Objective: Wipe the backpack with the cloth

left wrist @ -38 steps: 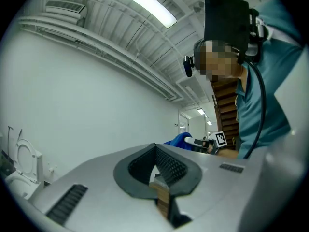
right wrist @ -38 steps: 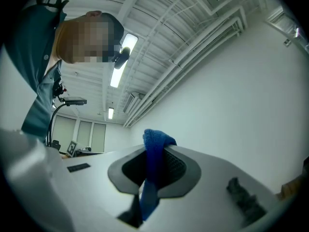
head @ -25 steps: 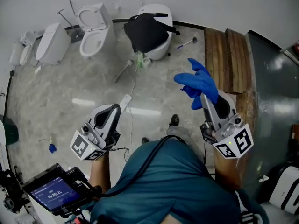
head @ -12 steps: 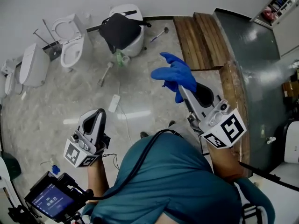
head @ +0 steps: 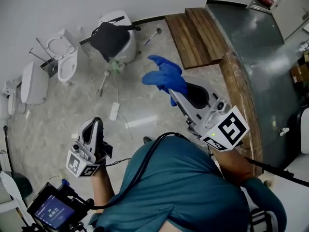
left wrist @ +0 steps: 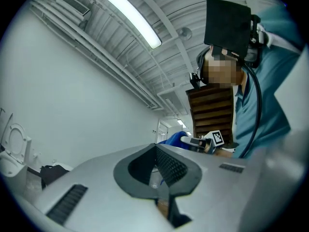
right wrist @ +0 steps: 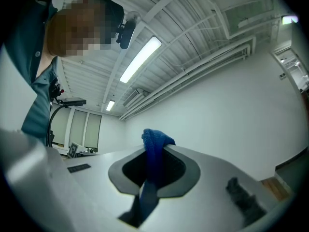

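A black backpack [head: 110, 37] lies draped over a white toilet at the far wall; in the left gripper view it is a dark shape [left wrist: 53, 170] low at the left. My right gripper [head: 176, 93] is held up in mid-air, shut on a blue cloth [head: 164, 76] that bunches above its jaws. The right gripper view shows the cloth [right wrist: 153, 149] clamped between the jaws of that gripper [right wrist: 152, 170]. My left gripper [head: 95, 124] hangs low at the left, jaws together with nothing in them [left wrist: 157, 170]. Both grippers are well short of the backpack.
Two more toilets [head: 67, 57] [head: 34, 81] stand along the wall at the left. Wooden planks [head: 195, 30] and a dark platform [head: 260, 47] lie at the right. A toilet brush [head: 152, 35], a green bottle [head: 113, 64] and a white corded box [head: 115, 111] lie on the floor.
The view has swung right. My right gripper with the cloth has moved left and up, closer to the backpack. My left gripper has dropped lower at the left, still shut.
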Motion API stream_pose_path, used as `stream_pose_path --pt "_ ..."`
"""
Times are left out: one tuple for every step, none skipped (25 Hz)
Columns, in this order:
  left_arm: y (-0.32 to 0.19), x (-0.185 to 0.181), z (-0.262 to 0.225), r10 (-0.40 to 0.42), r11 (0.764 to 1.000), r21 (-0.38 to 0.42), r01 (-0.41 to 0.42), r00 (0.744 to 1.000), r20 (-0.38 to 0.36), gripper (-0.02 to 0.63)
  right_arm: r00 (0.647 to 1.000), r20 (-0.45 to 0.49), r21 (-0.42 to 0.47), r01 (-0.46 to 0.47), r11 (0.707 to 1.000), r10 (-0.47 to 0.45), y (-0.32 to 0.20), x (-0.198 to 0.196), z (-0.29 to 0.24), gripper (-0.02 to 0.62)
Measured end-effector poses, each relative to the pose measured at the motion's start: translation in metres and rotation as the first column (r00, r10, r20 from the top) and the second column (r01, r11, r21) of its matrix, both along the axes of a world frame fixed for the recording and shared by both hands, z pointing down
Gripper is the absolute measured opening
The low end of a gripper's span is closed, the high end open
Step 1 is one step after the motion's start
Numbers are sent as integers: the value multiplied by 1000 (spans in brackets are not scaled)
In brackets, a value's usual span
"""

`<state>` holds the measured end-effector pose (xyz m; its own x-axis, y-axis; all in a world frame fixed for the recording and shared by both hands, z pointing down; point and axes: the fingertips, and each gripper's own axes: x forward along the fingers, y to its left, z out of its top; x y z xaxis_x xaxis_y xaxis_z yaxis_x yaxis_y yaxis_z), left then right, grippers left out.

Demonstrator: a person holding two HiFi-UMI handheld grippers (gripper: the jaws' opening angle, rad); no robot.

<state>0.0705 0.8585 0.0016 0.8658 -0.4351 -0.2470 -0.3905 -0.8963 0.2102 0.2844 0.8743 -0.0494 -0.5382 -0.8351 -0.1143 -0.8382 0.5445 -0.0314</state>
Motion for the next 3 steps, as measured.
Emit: stream_pose_path --pt "3 11 3 9 1000 -2 -9 1000 0 5 1000 0 1 -2 1000 2 4 9 2 31" --pt "6 22 5 18 1000 -5 -18 1000 -3 5 1000 1 1 -4 1000 4 8 20 5 31" --pt "10 33 7 26 1000 -7 -26 1000 -6 5 1000 2 0 -6 1000 6 12 30 8 31"
